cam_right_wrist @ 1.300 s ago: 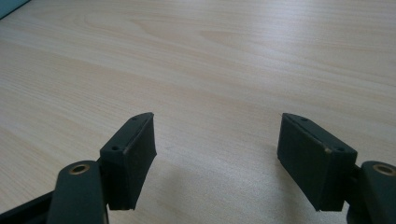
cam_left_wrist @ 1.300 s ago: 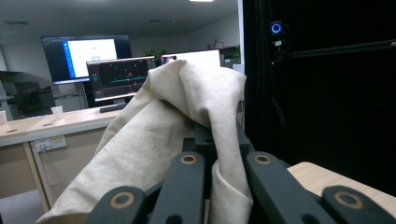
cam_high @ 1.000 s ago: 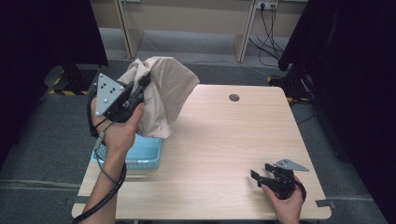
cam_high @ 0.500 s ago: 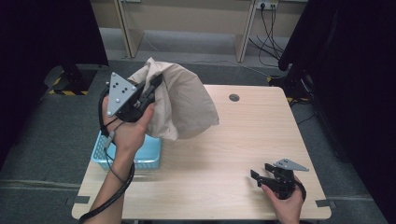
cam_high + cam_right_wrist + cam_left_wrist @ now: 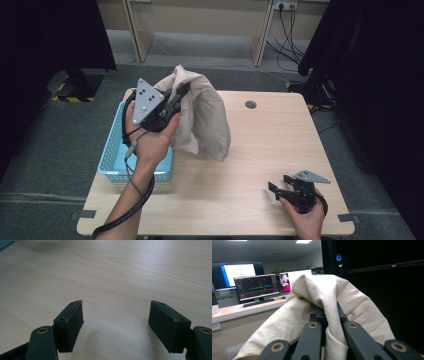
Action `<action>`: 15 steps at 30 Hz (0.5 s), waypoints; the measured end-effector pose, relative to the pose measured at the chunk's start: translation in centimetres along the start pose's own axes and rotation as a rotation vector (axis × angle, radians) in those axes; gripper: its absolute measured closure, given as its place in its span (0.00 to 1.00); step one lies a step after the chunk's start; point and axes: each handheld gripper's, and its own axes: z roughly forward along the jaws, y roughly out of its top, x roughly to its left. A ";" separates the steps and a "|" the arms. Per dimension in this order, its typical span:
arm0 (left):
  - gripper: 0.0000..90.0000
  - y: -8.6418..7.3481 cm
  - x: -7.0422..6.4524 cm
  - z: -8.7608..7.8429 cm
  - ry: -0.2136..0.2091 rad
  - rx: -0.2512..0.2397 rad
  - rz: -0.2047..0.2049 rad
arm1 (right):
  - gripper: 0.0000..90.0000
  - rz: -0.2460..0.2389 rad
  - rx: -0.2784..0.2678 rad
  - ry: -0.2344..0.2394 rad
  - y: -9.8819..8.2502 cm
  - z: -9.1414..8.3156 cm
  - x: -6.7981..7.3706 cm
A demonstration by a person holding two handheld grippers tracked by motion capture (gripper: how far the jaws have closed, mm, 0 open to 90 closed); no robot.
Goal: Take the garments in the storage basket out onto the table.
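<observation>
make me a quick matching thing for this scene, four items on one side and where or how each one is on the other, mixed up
Items:
1. beige cloth
2. blue basket
3. left tongs
4. right tongs

States:
A. open, low over bare wood near the table's front right corner
B. sitting on the table's left edge
C. hanging lifted above the table
D. shut on fabric, raised in the hand

Pairs: 1-C, 2-B, 3-D, 4-A

High view looks down on the table (image 5: 260, 150); right gripper view skims it closely (image 5: 125, 270).
</observation>
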 end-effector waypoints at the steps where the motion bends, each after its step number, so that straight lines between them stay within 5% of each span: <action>1: 0.98 0.0 -0.1 0.1 -0.002 0.000 0.001 | 0.32 0.002 0.000 0.000 0.0 0.0 0.0; 15: 0.98 -0.2 -1.9 1.8 -0.047 0.018 -0.007 | 0.32 0.003 -0.001 0.002 0.0 0.0 0.0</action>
